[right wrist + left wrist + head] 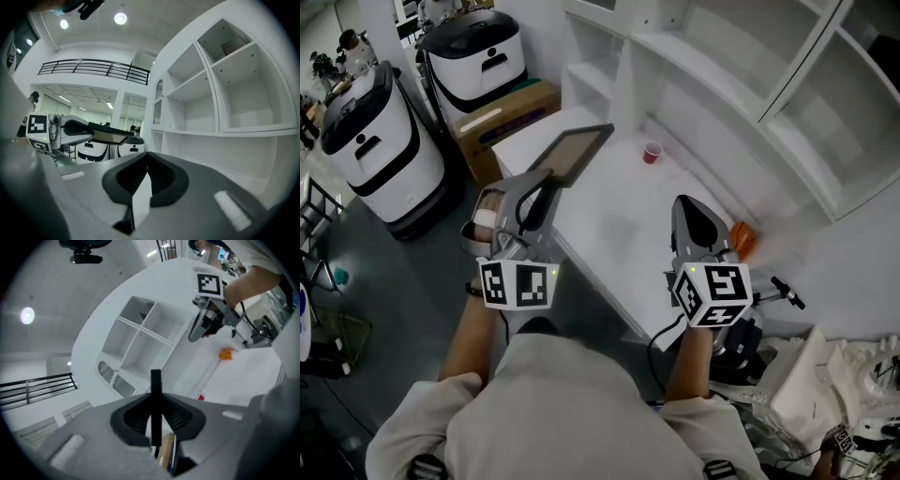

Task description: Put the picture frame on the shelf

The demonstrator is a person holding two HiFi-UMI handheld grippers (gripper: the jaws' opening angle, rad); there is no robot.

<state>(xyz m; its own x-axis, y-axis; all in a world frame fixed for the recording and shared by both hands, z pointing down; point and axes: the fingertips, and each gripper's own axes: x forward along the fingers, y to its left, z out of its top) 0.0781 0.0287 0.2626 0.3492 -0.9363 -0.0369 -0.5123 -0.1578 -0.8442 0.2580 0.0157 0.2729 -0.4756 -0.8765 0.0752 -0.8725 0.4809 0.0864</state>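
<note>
The picture frame [572, 152], dark-rimmed with a tan panel, is held tilted above the white table's [609, 225] left corner. My left gripper [546, 183] is shut on its near edge. In the left gripper view the frame [155, 399] stands edge-on between the pads. The white shelf unit [787, 103] rises behind the table, its compartments bare. My right gripper [698, 220] hovers over the table's right part, shut with nothing in it. In the right gripper view its tips [146, 155] meet, and the frame [110, 133] shows at the left in front of the shelf [225, 108].
A small red cup [652, 152] stands on the table near the shelf, and an orange object [742, 239] lies beside my right gripper. Two white machines [375, 141] and a cardboard box [502, 117] stand on the floor at the left. Clutter lies at the lower right.
</note>
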